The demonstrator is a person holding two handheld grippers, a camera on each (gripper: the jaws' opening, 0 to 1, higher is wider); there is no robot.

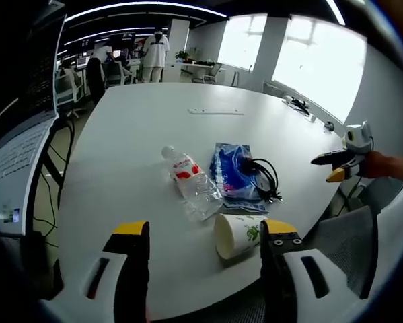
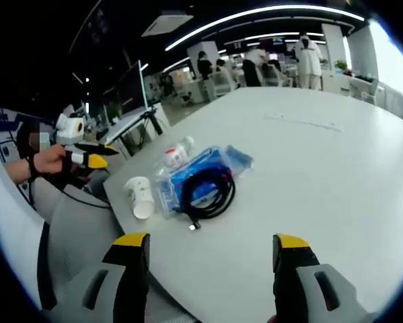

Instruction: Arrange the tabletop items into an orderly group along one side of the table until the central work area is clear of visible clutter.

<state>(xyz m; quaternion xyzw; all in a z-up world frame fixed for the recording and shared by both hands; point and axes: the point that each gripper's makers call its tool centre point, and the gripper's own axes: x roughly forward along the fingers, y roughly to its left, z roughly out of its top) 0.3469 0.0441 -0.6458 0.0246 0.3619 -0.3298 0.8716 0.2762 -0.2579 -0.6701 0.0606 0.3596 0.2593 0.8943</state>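
A: Left gripper view first: the left gripper (image 1: 204, 245) has its yellow-tipped black jaws spread wide with nothing between them, low over the near edge of the large white oval table (image 1: 134, 128).

B: And just past them?

A: A white paper cup with a green mark (image 1: 236, 235) lies on its side beside the right jaw. Against it is a clear plastic water bottle with a red label (image 1: 190, 180), also lying down, next to a blue plastic packet (image 1: 233, 173) with a coiled black cable (image 1: 263, 177) on top.

B: The right gripper?

A: Right gripper view: the right gripper (image 2: 208, 245) is likewise spread apart and empty, above the table. The cluster sits beyond its left jaw, near the table's edge.
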